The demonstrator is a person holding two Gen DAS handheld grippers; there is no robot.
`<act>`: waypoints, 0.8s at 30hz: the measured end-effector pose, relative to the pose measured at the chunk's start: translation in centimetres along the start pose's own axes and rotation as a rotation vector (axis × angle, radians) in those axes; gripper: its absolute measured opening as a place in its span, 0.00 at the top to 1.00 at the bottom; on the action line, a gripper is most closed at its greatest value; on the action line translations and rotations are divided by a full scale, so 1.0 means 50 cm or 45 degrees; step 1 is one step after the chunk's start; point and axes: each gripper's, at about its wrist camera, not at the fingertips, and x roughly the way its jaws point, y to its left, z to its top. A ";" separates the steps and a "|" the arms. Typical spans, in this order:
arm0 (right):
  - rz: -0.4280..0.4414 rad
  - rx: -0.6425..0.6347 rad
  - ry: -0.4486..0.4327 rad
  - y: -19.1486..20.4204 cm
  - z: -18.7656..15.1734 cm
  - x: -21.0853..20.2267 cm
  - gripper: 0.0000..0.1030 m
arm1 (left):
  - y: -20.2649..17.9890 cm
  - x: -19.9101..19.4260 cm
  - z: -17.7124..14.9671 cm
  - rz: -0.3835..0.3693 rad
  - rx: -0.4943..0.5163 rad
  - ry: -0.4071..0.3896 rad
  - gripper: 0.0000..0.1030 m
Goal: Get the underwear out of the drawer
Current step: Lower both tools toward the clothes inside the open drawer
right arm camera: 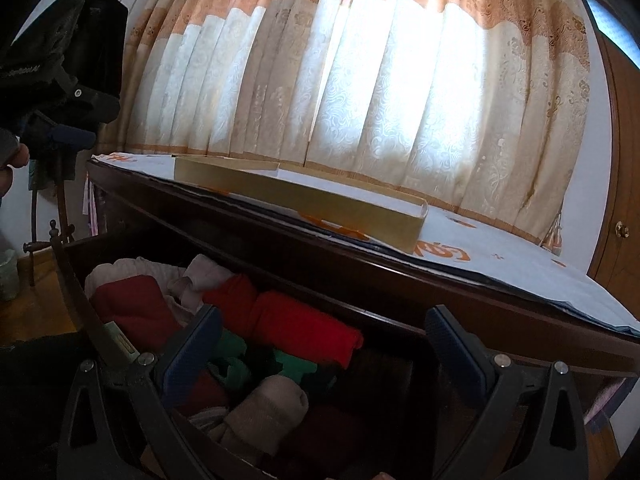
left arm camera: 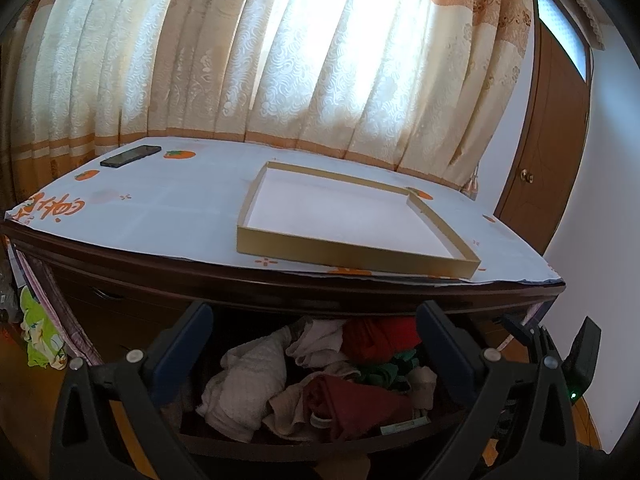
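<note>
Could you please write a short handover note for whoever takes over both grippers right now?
Left gripper: open, empty, above the open drawer.
Right gripper: open, empty, over the same drawer.
Folded garments in the drawer: red, green, maroon, beige.
Shallow gold tray sits empty on the dresser top; a phone lies at its far left.
Done: drawer opened. Left: grasp underwear and lift it out.

The dark wooden drawer [left arm camera: 280,446] stands pulled open, crammed with rumpled underwear [left arm camera: 316,376] — pale beige and cream pieces to the left, a maroon one near the front, bright red rolled at the far right, green tucked between.
</note>
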 end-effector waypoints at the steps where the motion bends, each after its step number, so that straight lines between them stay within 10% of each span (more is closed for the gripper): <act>1: 0.002 0.001 0.004 0.000 0.000 -0.002 0.01 | 0.001 -0.001 0.001 0.000 0.000 -0.003 0.00; 24: 0.037 0.019 0.097 -0.002 0.000 -0.021 0.01 | -0.001 -0.015 0.005 -0.008 0.013 -0.003 0.00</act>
